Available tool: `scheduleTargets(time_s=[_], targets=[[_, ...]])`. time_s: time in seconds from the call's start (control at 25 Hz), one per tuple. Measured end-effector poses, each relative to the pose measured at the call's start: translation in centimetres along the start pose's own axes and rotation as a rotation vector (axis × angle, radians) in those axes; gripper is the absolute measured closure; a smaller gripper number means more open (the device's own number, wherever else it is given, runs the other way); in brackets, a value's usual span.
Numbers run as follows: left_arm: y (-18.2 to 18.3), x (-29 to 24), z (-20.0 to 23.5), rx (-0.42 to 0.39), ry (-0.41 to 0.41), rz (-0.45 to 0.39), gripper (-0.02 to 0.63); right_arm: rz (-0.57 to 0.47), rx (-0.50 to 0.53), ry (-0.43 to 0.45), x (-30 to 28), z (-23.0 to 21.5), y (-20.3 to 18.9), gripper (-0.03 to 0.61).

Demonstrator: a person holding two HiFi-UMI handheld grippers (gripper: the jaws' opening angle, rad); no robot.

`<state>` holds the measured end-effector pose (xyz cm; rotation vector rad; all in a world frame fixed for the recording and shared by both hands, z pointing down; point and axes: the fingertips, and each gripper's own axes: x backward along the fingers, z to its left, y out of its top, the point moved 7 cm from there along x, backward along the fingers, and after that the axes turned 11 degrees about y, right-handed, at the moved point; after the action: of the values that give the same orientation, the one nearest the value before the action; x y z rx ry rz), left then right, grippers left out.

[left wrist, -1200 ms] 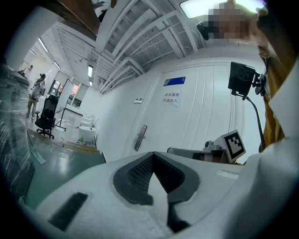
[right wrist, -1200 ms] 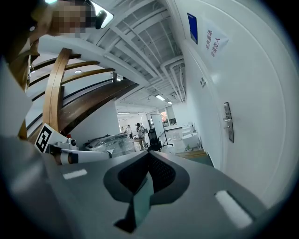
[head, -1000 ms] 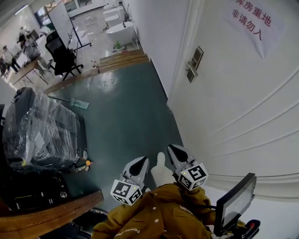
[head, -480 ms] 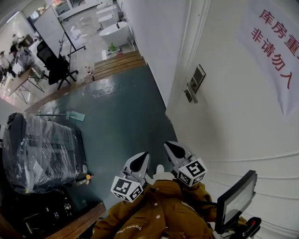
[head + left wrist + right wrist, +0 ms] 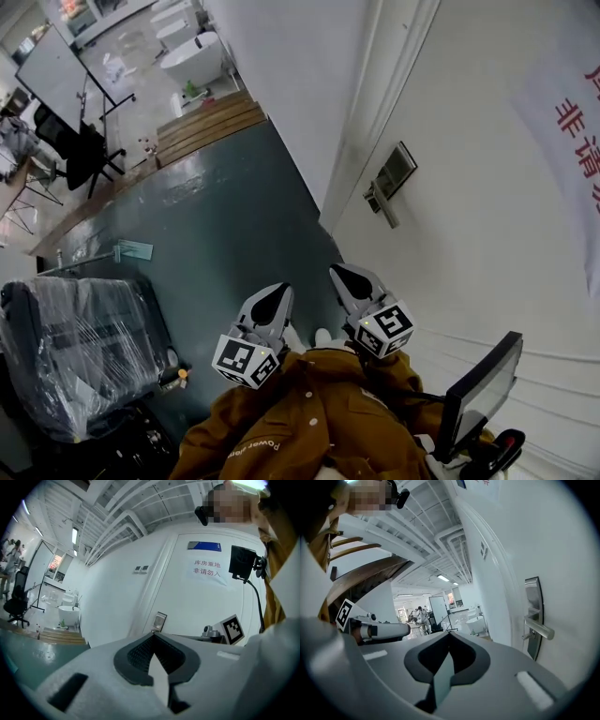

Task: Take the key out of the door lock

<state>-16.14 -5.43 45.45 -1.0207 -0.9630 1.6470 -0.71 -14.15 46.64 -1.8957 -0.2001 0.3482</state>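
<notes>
The white door [image 5: 487, 234] fills the right side of the head view. Its metal lock plate [image 5: 392, 178] carries a lever handle [image 5: 382, 206]; no key can be made out there. In the right gripper view the lock plate [image 5: 533, 616] and handle [image 5: 540, 630] are at the right, and a small stub [image 5: 526, 636] sticks out under the handle. The left gripper view has the plate [image 5: 160, 620] far ahead. My left gripper [image 5: 278, 292] [image 5: 153, 635] and right gripper [image 5: 339, 274] [image 5: 449, 634] are both shut and empty, held low against the person's brown jacket, well short of the lock.
A plastic-wrapped black machine [image 5: 80, 347] stands on the green floor at the left. A wooden step [image 5: 202, 127], a bathtub [image 5: 192, 56] and an office chair [image 5: 80, 155] lie further off. A small screen on a stand [image 5: 483, 394] sits at the lower right. A sign with red characters [image 5: 581, 103] hangs on the door.
The head view has drawn closer to the door: the lock plate sits lower and larger, and the sign has slid off to the right. Both grippers stay low and shut.
</notes>
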Motion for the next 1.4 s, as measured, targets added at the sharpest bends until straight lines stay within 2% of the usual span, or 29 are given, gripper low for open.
scheduleTargets(time_s=[0.24,0.44,0.56,0.68,0.76,0.92,1.04,1.2,1.28,1.4], targets=[[2.8,-3.2,4.8,-0.034,-0.085,0.021,0.615,-0.001,0.021,-0.131,-4.4,-4.5,2.1,0.572],[3.7,-5.7,6.4,-0.005,-0.114,0.048,0.615,-0.009,0.003,-0.188,-5.5,-6.3,3.4,0.572],[3.5,-8.0,6.2,-0.013,-0.130,0.053,0.615,-0.023,-0.032,-0.219,-6.2,-8.5,2.1,0.572],[3.2,-9.7,5.8,-0.019,-0.135,0.050,0.615,-0.065,-0.115,-0.229,-6.8,-10.8,0.2,0.572],[3.5,-10.1,5.9,-0.019,-0.140,0.048,0.615,-0.144,-0.176,-0.220,-7.3,-11.4,-0.3,0.572],[3.9,-10.8,6.2,-0.014,-0.157,0.055,0.615,-0.412,-0.380,-0.173,-7.3,-13.1,-1.6,0.571],[4.1,-11.2,6.0,-0.020,-0.175,0.071,0.615,-0.517,-0.529,-0.156,-7.3,-15.3,-3.8,0.569],[4.2,-11.5,6.0,-0.025,-0.185,0.086,0.615,-0.697,-0.754,-0.214,-6.1,-18.5,-6.4,0.529],[4.2,-11.6,5.9,-0.025,-0.188,0.092,0.615,-0.753,-0.809,-0.221,-6.0,-19.5,-7.1,0.530],[4.0,-11.9,5.7,-0.031,-0.199,0.098,0.615,-0.809,-0.838,-0.210,-5.9,-20.8,-7.3,0.523]])
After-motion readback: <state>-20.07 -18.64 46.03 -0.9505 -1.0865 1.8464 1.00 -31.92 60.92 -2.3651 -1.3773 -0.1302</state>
